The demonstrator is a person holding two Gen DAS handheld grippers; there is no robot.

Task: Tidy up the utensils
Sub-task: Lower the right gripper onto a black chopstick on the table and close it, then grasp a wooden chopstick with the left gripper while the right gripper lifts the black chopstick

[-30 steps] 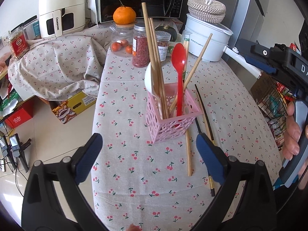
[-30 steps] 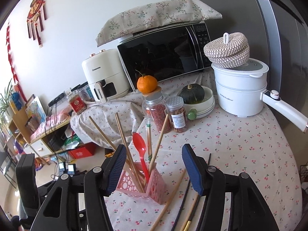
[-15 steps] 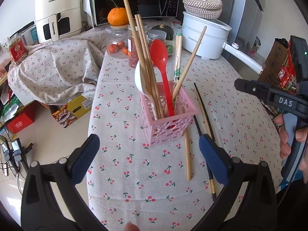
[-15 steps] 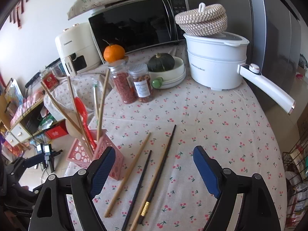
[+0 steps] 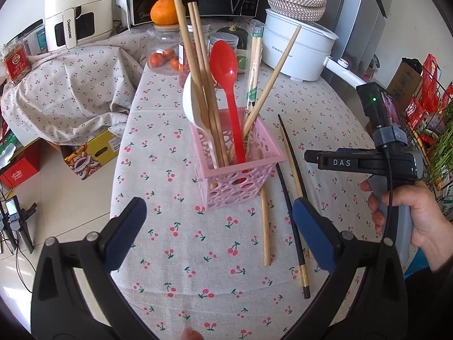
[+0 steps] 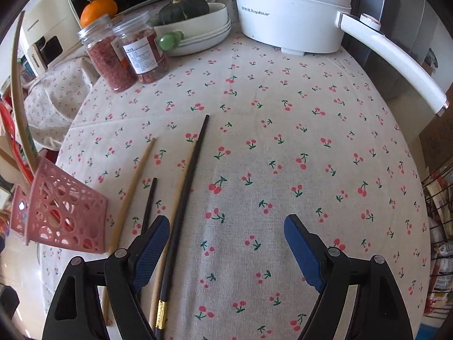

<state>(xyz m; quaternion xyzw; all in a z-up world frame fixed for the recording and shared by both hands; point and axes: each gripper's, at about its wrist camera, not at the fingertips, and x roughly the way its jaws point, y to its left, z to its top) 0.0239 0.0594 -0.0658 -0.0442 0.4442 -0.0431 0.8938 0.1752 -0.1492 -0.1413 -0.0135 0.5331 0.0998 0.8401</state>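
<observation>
A pink perforated basket point(image 5: 240, 170) stands on the cherry-print tablecloth point(image 5: 198, 255) and holds wooden chopsticks, a red spoon point(image 5: 226, 68) and a white spoon point(image 5: 192, 104). It also shows in the right wrist view point(image 6: 59, 212). Loose chopsticks lie right of it: a wooden one point(image 5: 264, 226), a black one with a gold band point(image 5: 294, 235), and more in the right wrist view, wooden point(image 6: 133, 187) and black point(image 6: 189, 181). My left gripper point(image 5: 218, 235) is open and empty, short of the basket. My right gripper point(image 6: 226, 252) is open and empty, low over the cloth, its left finger point(image 6: 150, 249) over the chopsticks.
Two spice jars point(image 6: 124, 53), a bowl with a squash point(image 6: 195, 22) and a white electric pot point(image 6: 291, 11) with a long handle point(image 6: 396, 65) stand at the back. An orange point(image 5: 164, 11), a microwave and an air fryer point(image 5: 76, 8) are behind. A wire rack point(image 5: 430, 130) stands right.
My right gripper has dropped and tilted down toward the loose chopsticks, which are now much closer. My left gripper has drifted slightly; the basket has not moved.
</observation>
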